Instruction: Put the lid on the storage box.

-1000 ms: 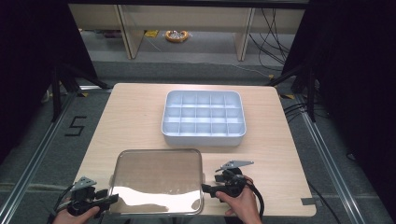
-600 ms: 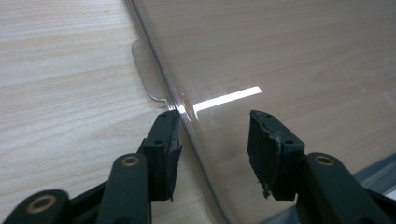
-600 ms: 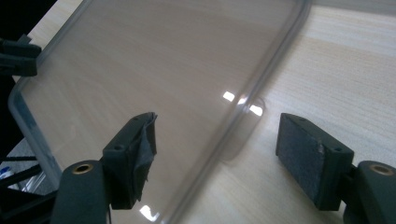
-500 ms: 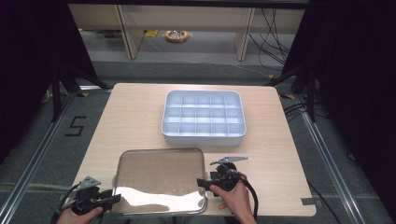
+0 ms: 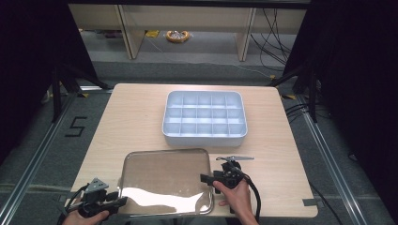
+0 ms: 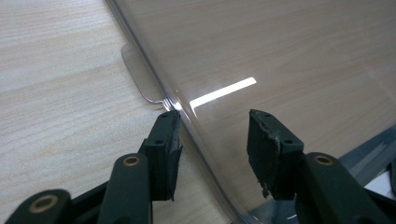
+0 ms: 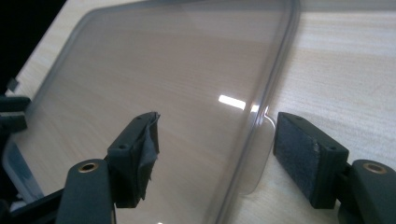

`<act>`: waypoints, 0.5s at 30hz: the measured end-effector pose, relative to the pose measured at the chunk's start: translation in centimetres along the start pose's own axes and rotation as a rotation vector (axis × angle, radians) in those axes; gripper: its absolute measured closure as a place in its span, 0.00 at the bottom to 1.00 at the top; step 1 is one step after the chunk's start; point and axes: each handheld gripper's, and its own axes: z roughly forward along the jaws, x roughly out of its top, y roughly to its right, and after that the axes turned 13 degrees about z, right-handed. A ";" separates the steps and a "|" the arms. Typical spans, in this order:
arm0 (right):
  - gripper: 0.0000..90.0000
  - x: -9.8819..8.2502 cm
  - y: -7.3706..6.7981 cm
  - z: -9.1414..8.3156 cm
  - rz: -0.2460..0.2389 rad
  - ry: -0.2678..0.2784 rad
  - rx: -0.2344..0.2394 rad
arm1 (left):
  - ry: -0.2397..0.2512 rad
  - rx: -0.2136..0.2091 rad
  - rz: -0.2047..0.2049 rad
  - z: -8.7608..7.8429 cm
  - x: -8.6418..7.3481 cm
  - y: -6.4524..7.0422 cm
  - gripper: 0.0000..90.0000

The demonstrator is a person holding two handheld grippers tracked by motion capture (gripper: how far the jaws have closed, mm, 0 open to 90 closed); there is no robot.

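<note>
Two grippers flank the clear lid [image 5: 164, 180] at the table's [image 5: 131, 112] near edge (long axis left-right): left gripper [image 5: 117, 202] and right gripper [image 5: 205, 178] are spread, unclenched, each astride a side rim.

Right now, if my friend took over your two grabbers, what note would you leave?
Left gripper: jaws have just been closing, one each side of the clear lid's left rim by its small tab; not pressing yet.
Right gripper: jaws have just been closing a little; open, straddling the lid's right rim at its tab.
Lid lies flat on the table, at the near edge. The white divided tray sits uncovered farther back, apart from it.
Done: both grippers lined up on the lid.
Left, probably: grip both sides, lift, and set the lid on the tray.
</note>
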 end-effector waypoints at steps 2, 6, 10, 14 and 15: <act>0.36 -0.2 0.3 -0.2 0.046 0.016 0.018 | -0.004 0.009 0.008 -0.1 0.0 0.0 0.60; 0.39 -0.5 0.8 -0.3 0.120 0.043 0.057 | 0.002 0.007 -0.005 0.0 0.0 0.1 0.60; 0.42 -0.8 1.1 -0.5 0.146 0.049 0.068 | 0.002 0.006 -0.003 0.0 0.0 0.1 0.60; 0.48 -1.2 1.5 -0.6 0.190 0.052 0.096 | -0.013 -0.015 0.006 -0.1 0.0 -0.2 0.60; 0.53 -1.3 1.5 -0.6 0.191 0.046 0.106 | -0.004 -0.016 0.007 -0.1 0.0 -0.2 0.59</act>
